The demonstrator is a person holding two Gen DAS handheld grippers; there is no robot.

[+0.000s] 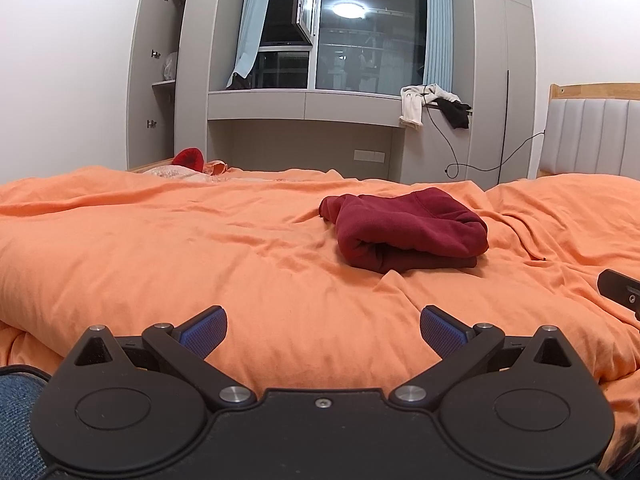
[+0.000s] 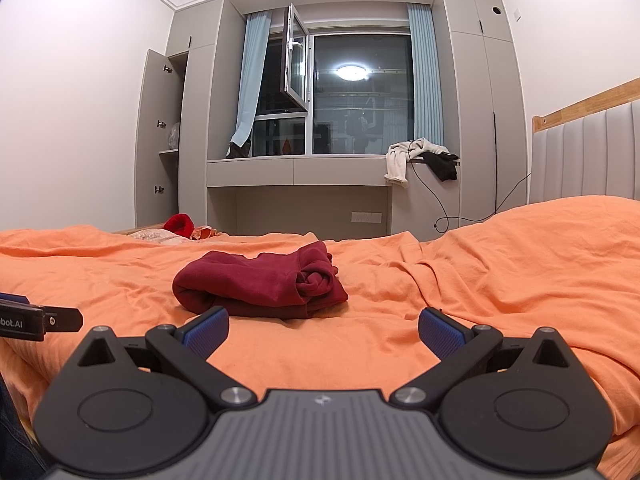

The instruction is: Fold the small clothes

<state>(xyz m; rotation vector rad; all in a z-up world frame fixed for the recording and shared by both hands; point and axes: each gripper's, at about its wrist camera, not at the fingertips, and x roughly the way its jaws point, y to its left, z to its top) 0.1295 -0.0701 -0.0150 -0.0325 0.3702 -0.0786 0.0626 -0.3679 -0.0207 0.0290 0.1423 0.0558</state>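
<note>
A dark red garment lies folded in a compact bundle on the orange bed cover. In the right wrist view the garment sits just beyond my fingers. My left gripper is open and empty, low over the cover, with the garment ahead and to its right. My right gripper is open and empty, close in front of the garment. The tip of the right gripper shows at the right edge of the left wrist view. The left gripper shows at the left edge of the right wrist view.
A small red item and pale pink cloth lie at the far edge of the bed. A padded headboard stands at the right. Grey cupboards, a window ledge with white and black clothes and a cable are behind.
</note>
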